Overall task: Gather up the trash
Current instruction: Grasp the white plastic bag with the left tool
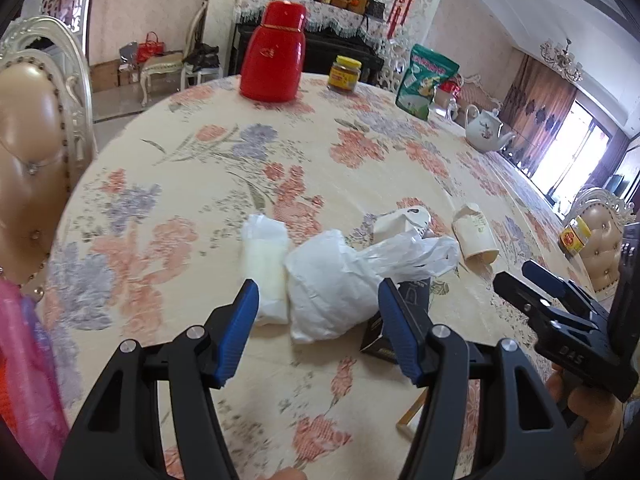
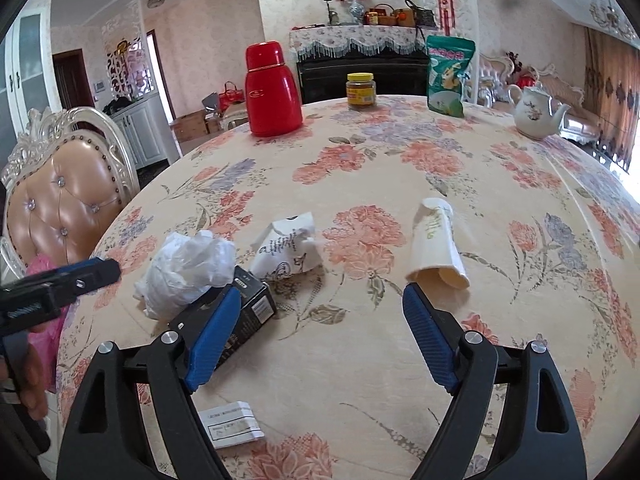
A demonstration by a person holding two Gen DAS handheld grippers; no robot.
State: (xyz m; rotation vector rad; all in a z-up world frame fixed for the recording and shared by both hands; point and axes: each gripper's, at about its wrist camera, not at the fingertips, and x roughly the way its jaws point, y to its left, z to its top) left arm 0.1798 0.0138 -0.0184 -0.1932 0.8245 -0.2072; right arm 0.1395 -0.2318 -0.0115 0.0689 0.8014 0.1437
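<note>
Trash lies on the flowered tablecloth (image 1: 208,184). A crumpled white plastic bag (image 1: 332,284) (image 2: 184,268) sits beside a white wrapped packet (image 1: 266,264). Just ahead of the bag, my left gripper (image 1: 318,284) stands open, its pads clear of the plastic. A black box (image 1: 376,340) (image 2: 240,312) lies behind its right finger. Farther off are a crushed paper carton (image 1: 400,220) (image 2: 290,248) and a paper cup (image 1: 476,236) (image 2: 436,244) lying on its side. My right gripper (image 2: 322,292) is open and empty, its right fingertip close to the cup's mouth.
At the far side stand a red thermos (image 2: 272,88), a yellow-lidded jar (image 2: 361,88), a green pouch (image 2: 448,76) and a white teapot (image 2: 536,112). A padded chair (image 2: 60,200) and a pink bag (image 1: 28,360) are on the left. A folded paper (image 2: 232,424) lies near the front edge.
</note>
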